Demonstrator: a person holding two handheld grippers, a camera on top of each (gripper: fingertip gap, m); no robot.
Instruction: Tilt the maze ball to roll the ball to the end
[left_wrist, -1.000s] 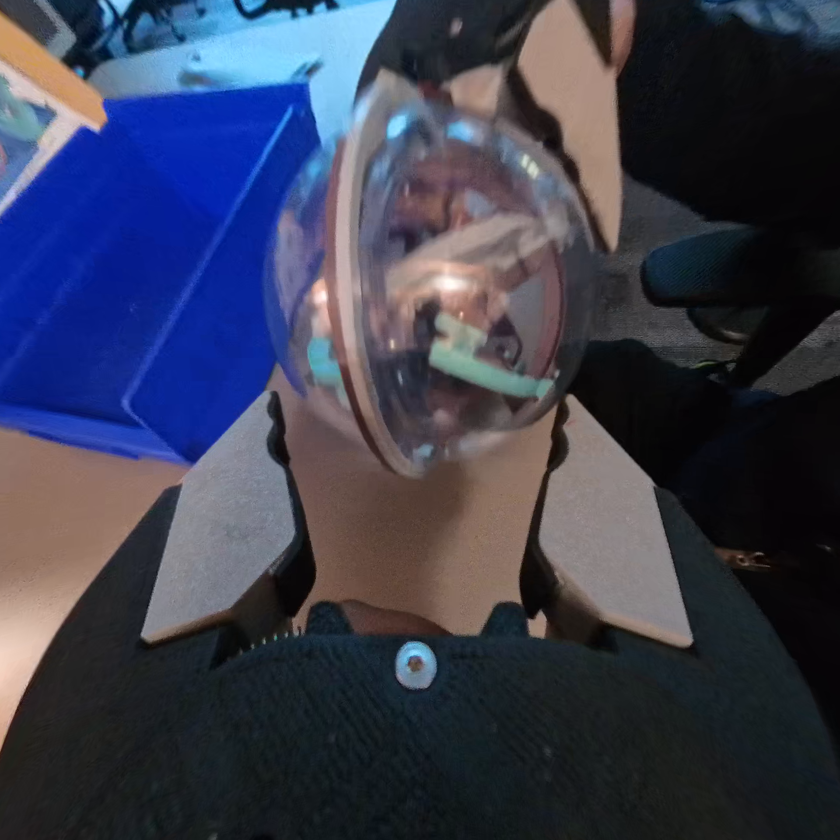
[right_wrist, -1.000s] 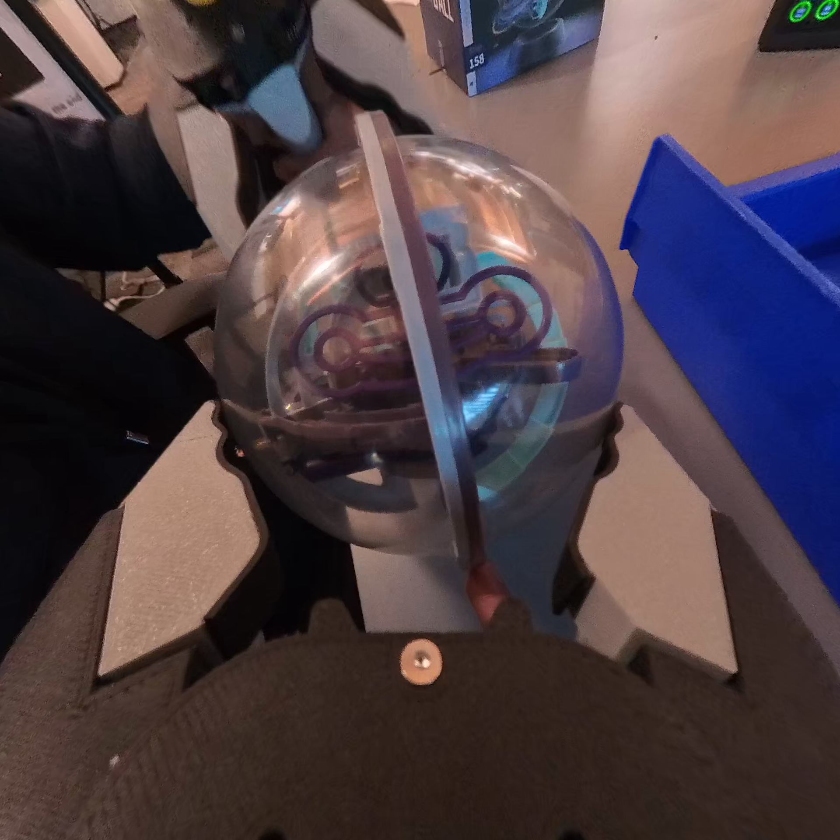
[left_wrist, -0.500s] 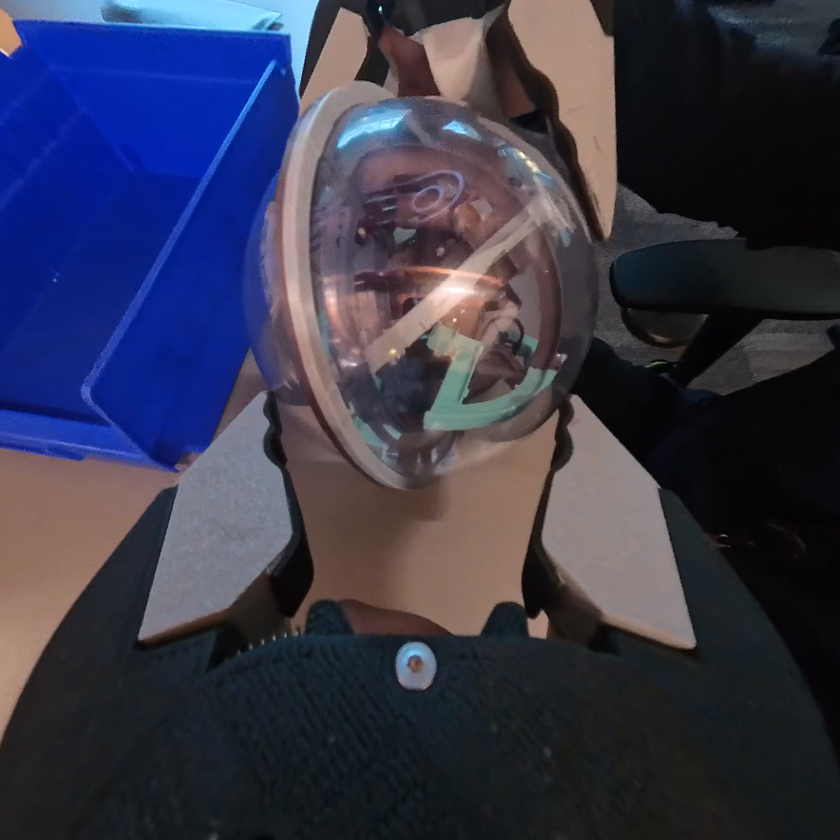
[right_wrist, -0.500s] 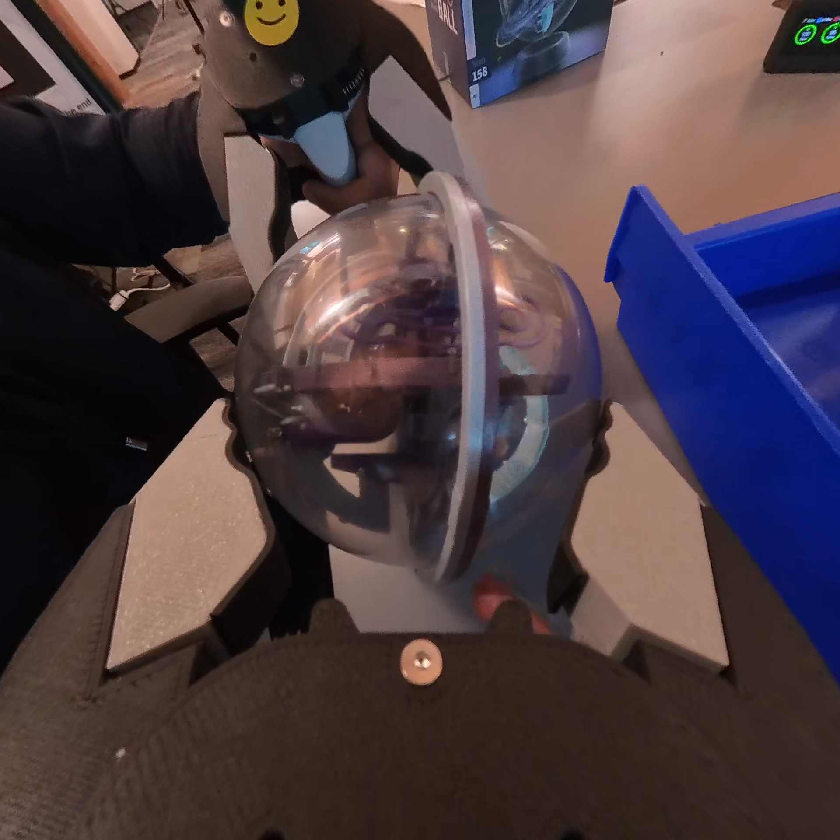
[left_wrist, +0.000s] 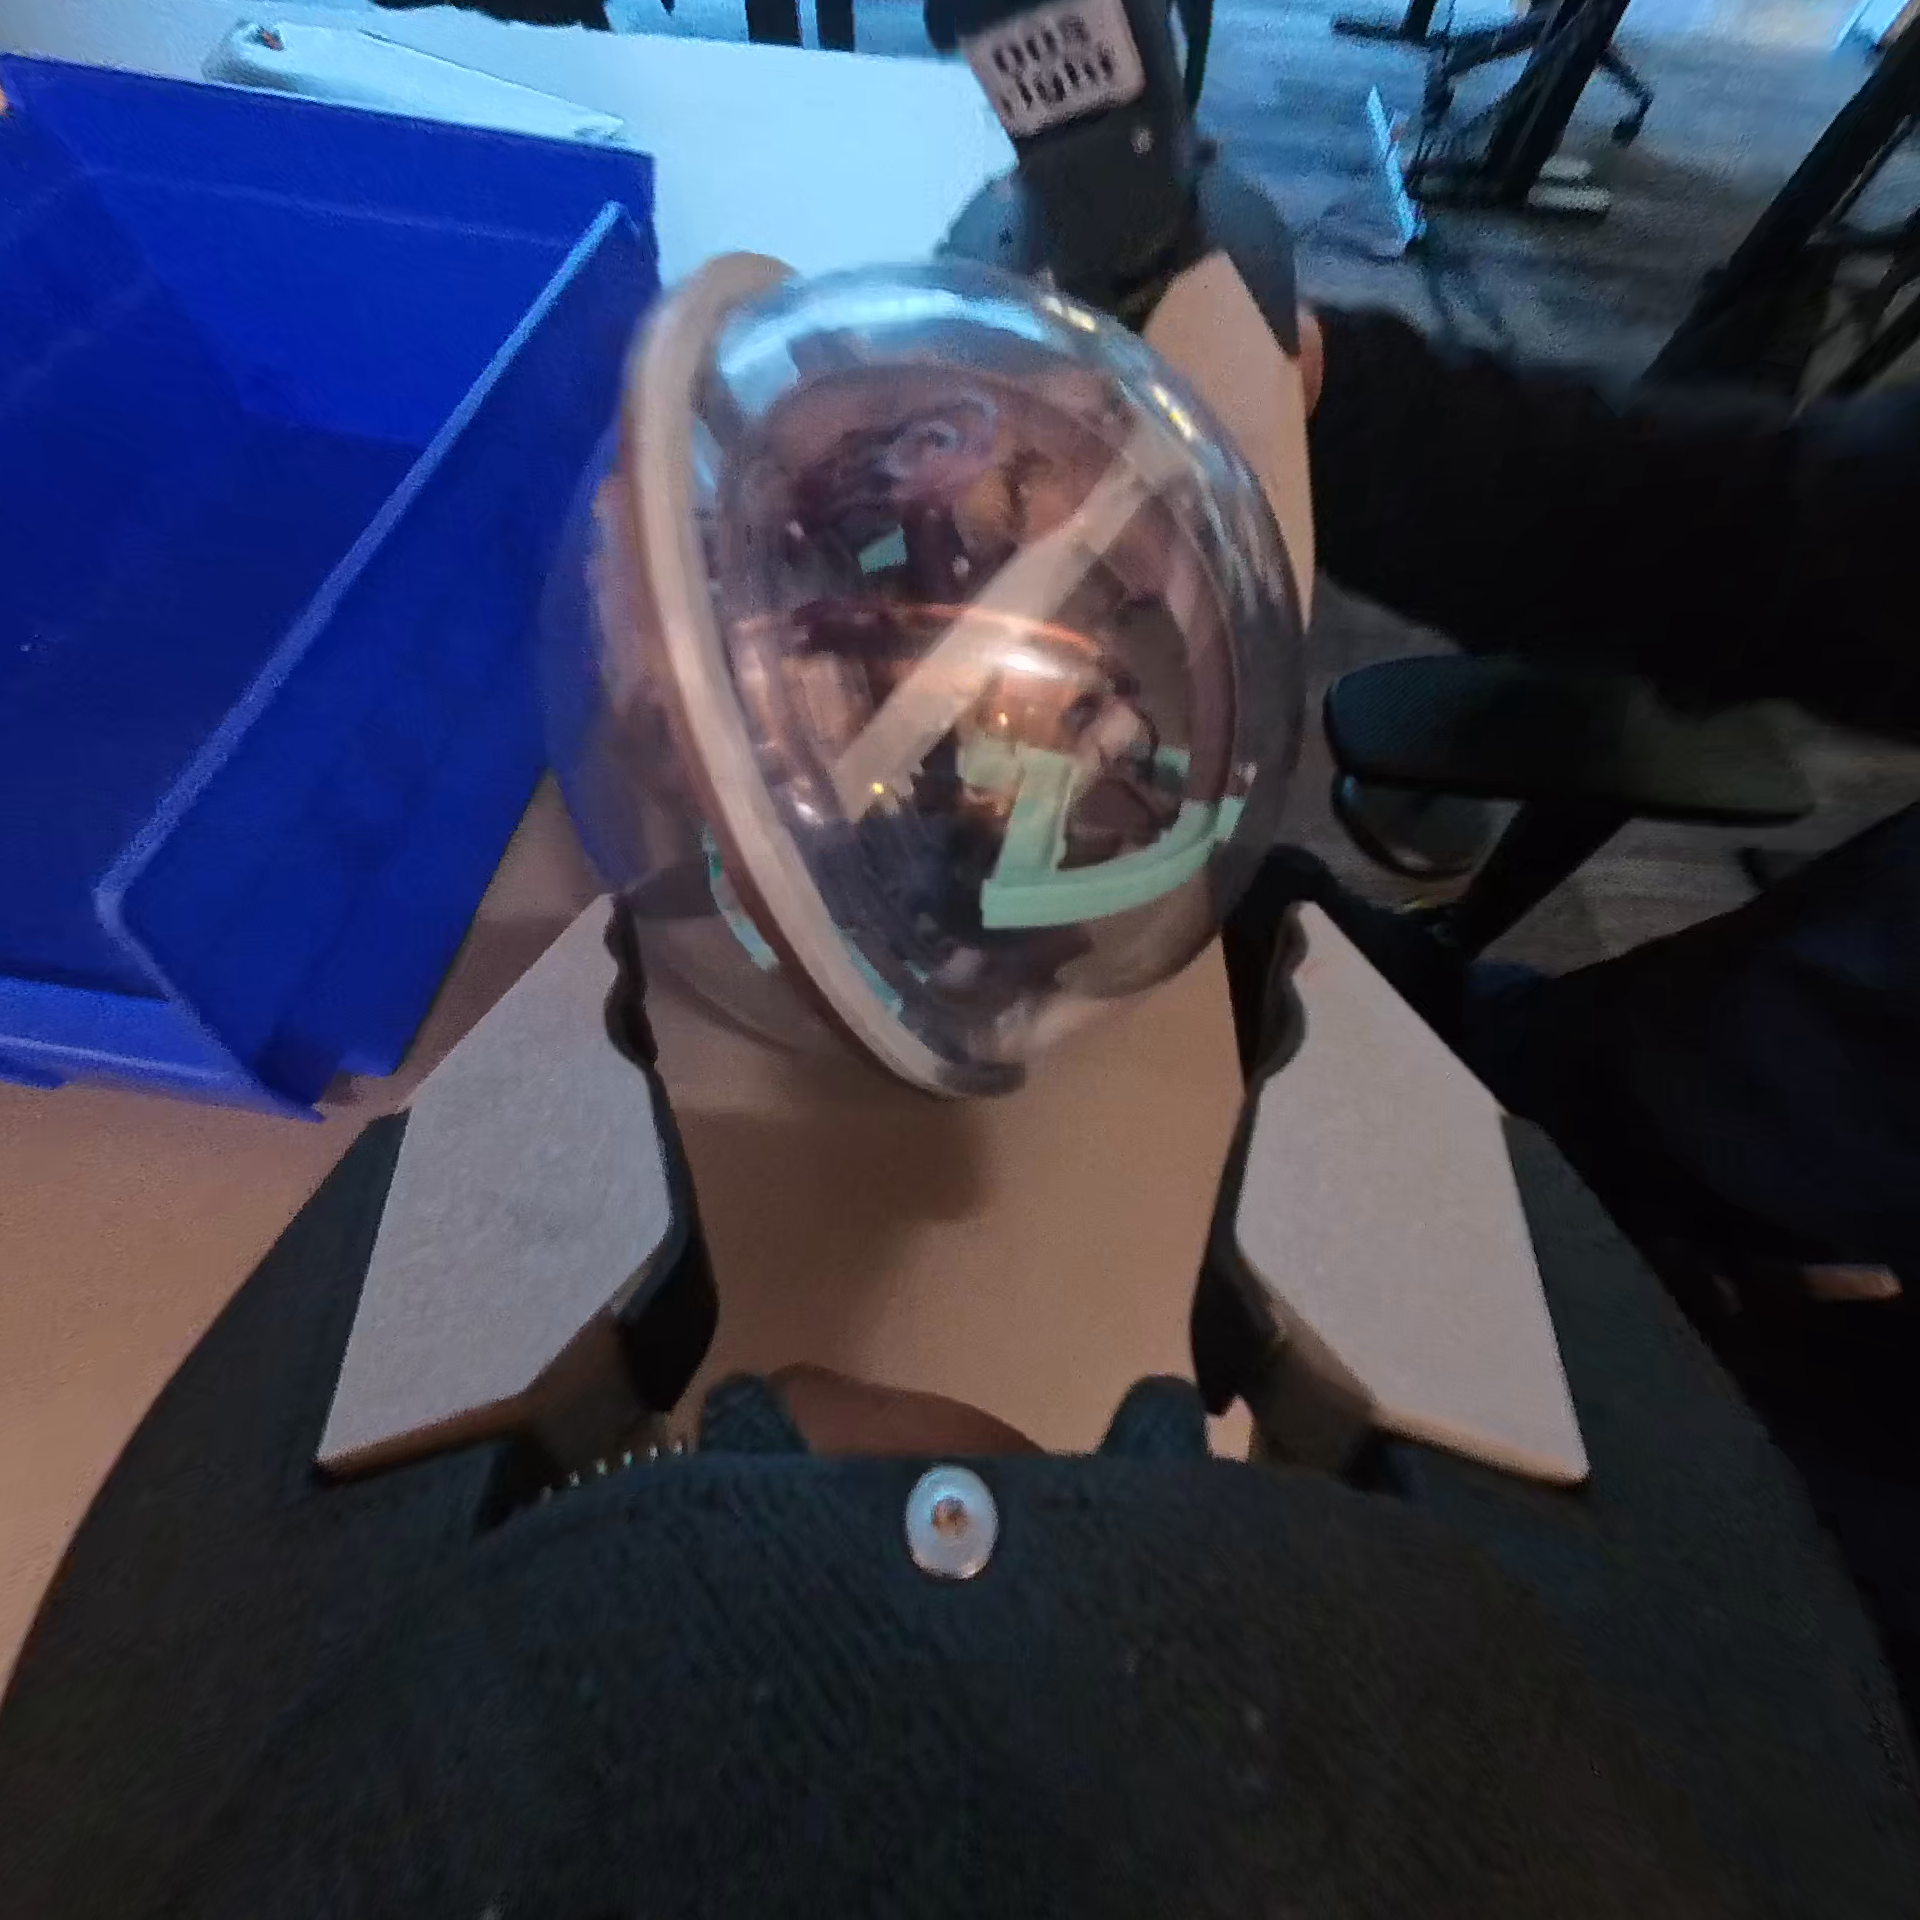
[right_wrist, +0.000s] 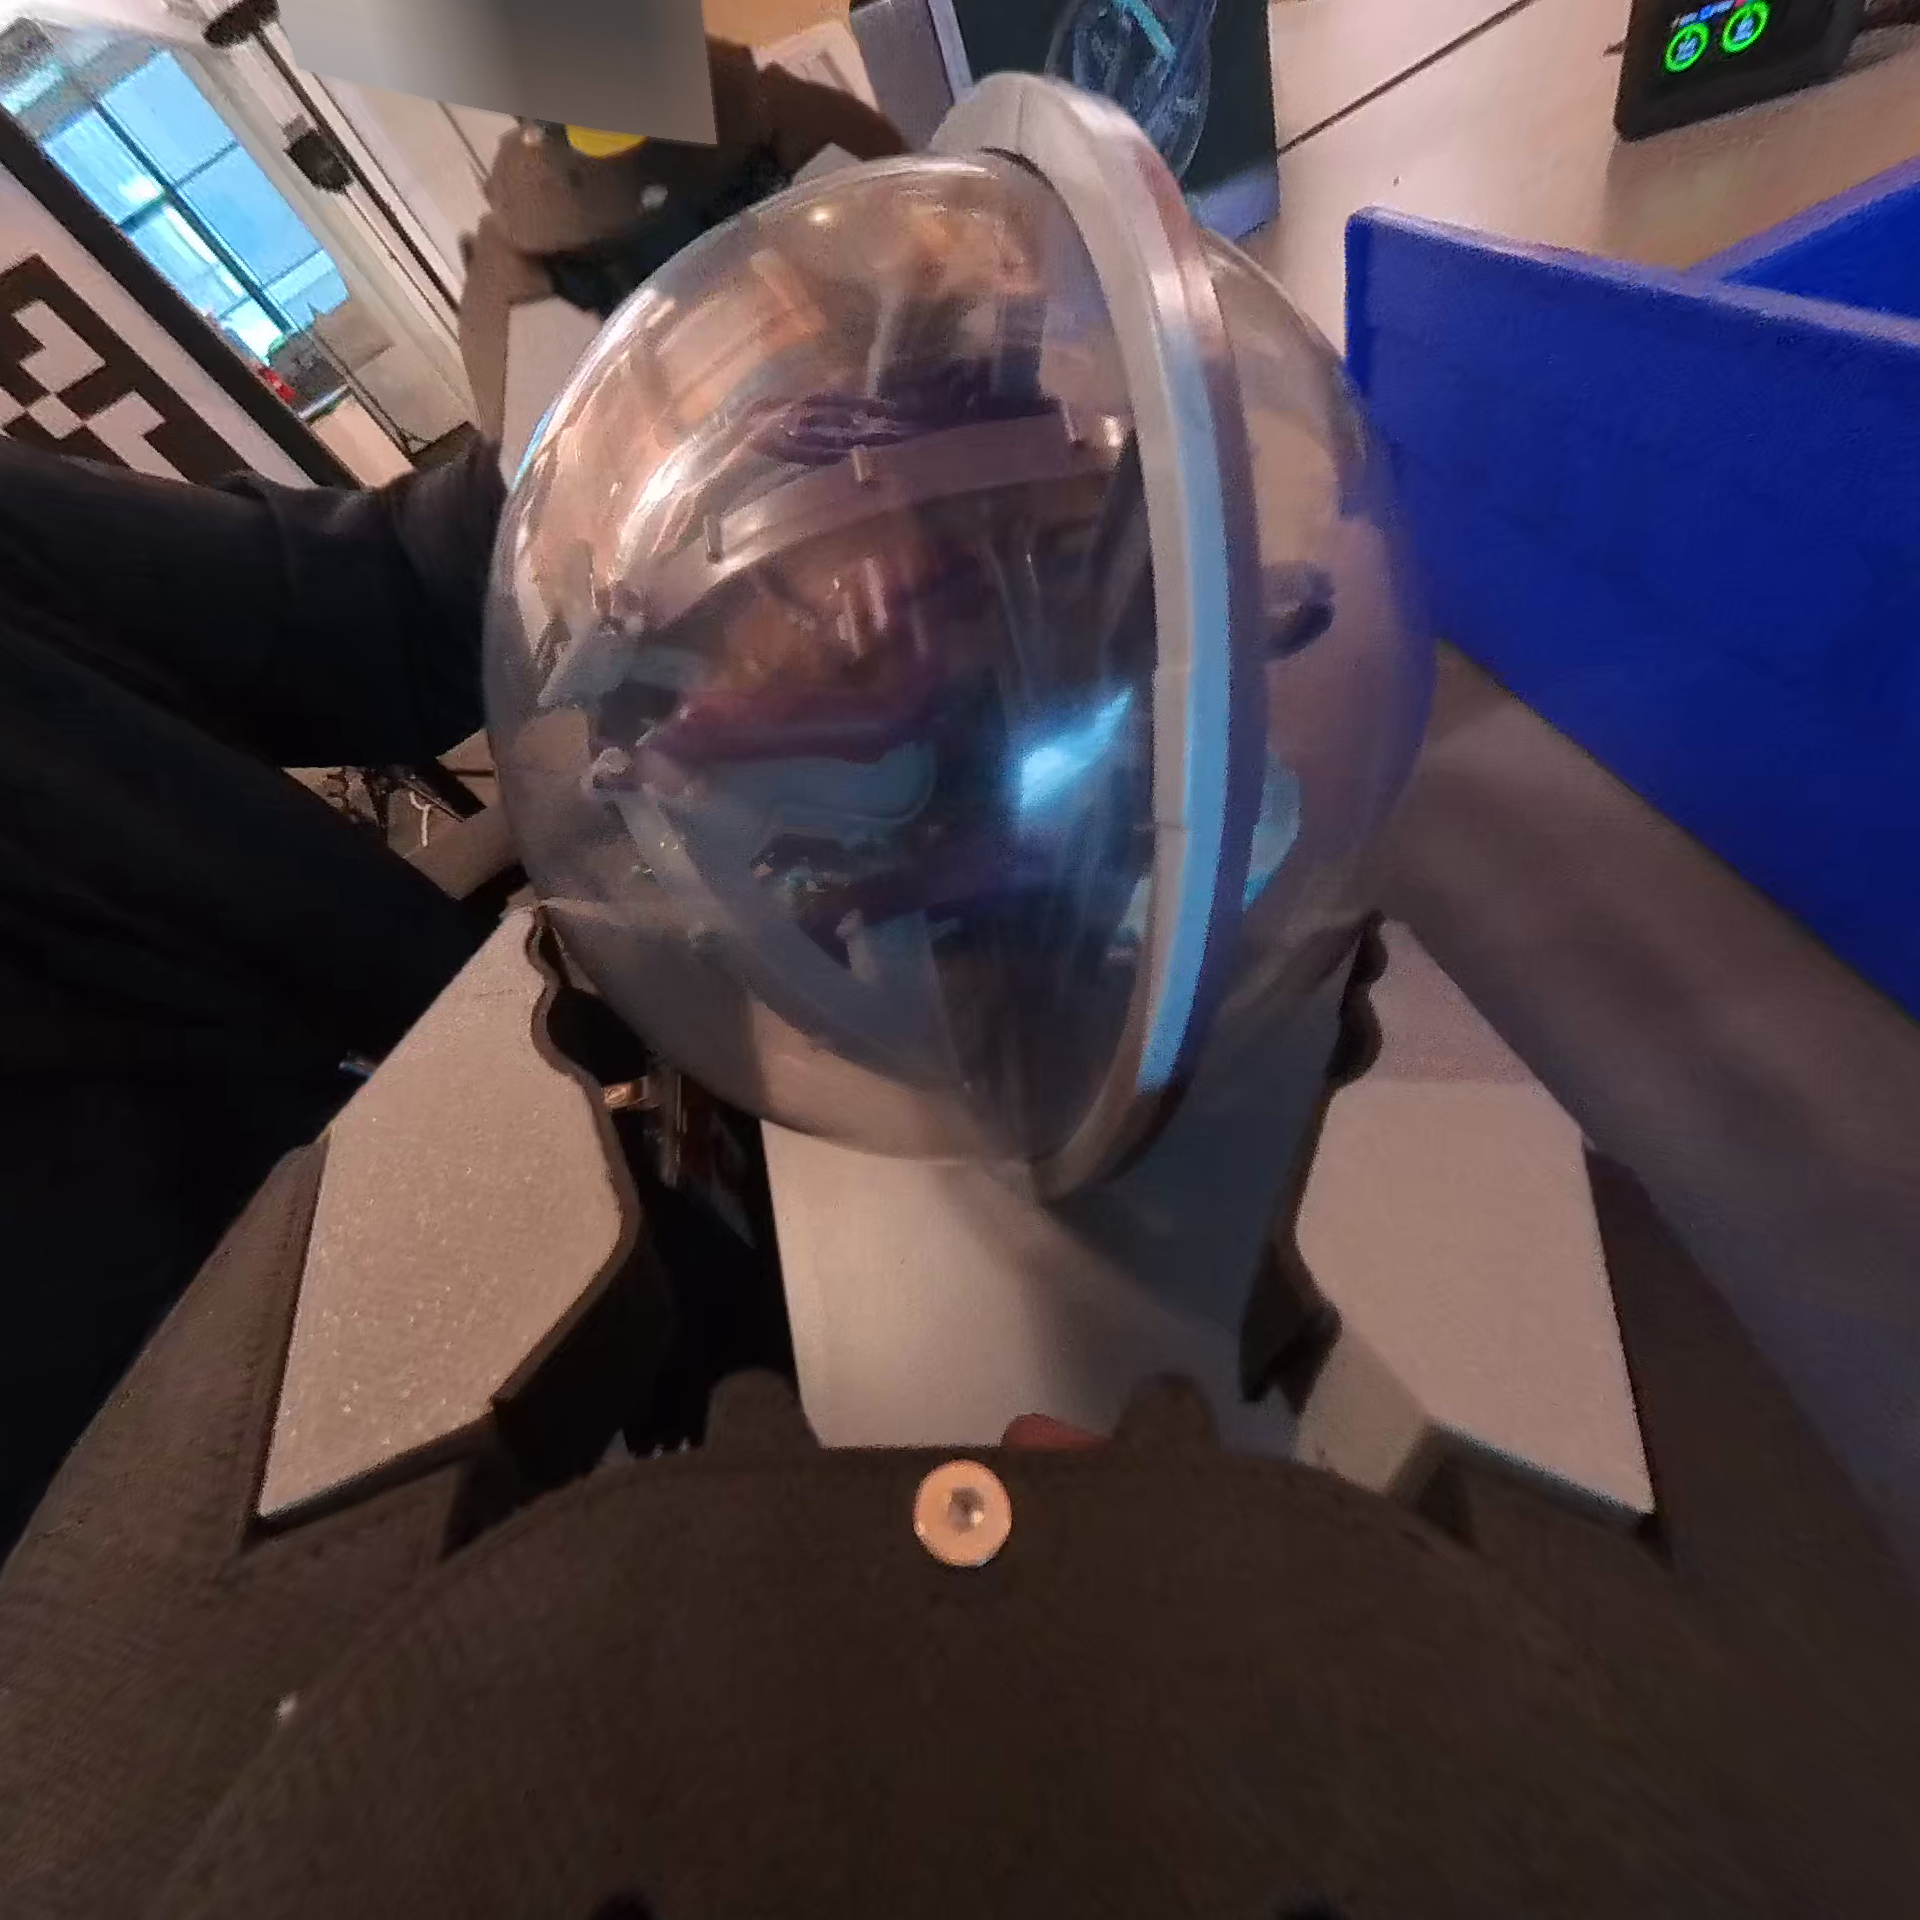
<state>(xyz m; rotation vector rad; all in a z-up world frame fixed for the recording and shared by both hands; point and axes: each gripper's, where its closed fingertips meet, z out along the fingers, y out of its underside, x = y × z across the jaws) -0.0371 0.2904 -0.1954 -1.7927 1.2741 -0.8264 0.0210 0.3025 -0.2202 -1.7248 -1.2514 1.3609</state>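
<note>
Table (left_wrist: 135, 1247) runs under both grippers, with the blue bin (left_wrist: 260, 499) just beside the sphere on its far side from the seated person. The maze ball (left_wrist: 925, 665) is off the table, held in the air between my two grippers, which face each other across it.

Risk, my judgement: the shell is smooth, curved and clear, so a quick roll of either wrist could let it slip out of the fingertips and drop onto the table edge or into the bin. Both views are blurred, so I cannot find the small inner ball; tilting blind could send it off its track.

Left gripper (left_wrist: 940, 966): fingers spread wide and bearing on the lower flanks of the sphere, cradling it from below, pointed slightly upward. Seam ring (left_wrist: 717, 727) runs diagonally.

Right gripper (right_wrist: 956, 987): same wide-spread cradle, tips against the lower shell, ring (right_wrist: 1174, 623) near vertical, right of centre.
</note>
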